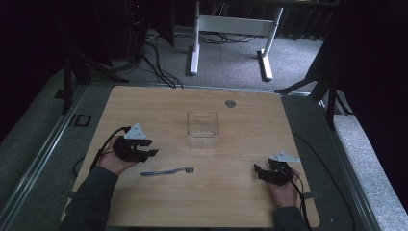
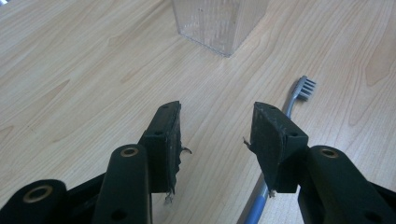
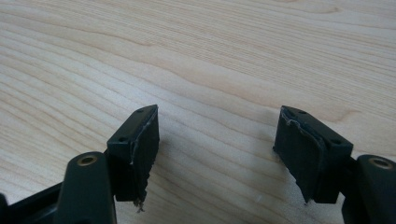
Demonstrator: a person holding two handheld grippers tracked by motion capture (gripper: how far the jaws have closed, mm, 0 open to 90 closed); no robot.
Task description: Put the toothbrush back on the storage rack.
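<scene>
Toward the left edge of the wooden desk (image 1: 144,202), a person's left hand (image 1: 113,162) holds the left claw (image 1: 150,147) just above the surface, its jaws spread to a moderate gap with nothing between them. A cable (image 1: 107,142) loops back from it toward the sleeve. Just beside it, nearer the front edge, a blue toothbrush (image 1: 166,171) lies flat, bristle head pointing toward the right edge; in the left gripper view its handle passes under the right jaw without being gripped. Around the middle of the desk, toward the far edge, a clear plastic container (image 1: 203,129) stands upright and open-topped, apart from the toothbrush. A small grey round disc (image 1: 230,103) sits near the far edge. Toward the front right corner, the right hand (image 1: 284,192) holds the right claw (image 1: 258,171) low over bare wood, jaws wide apart and holding nothing
</scene>
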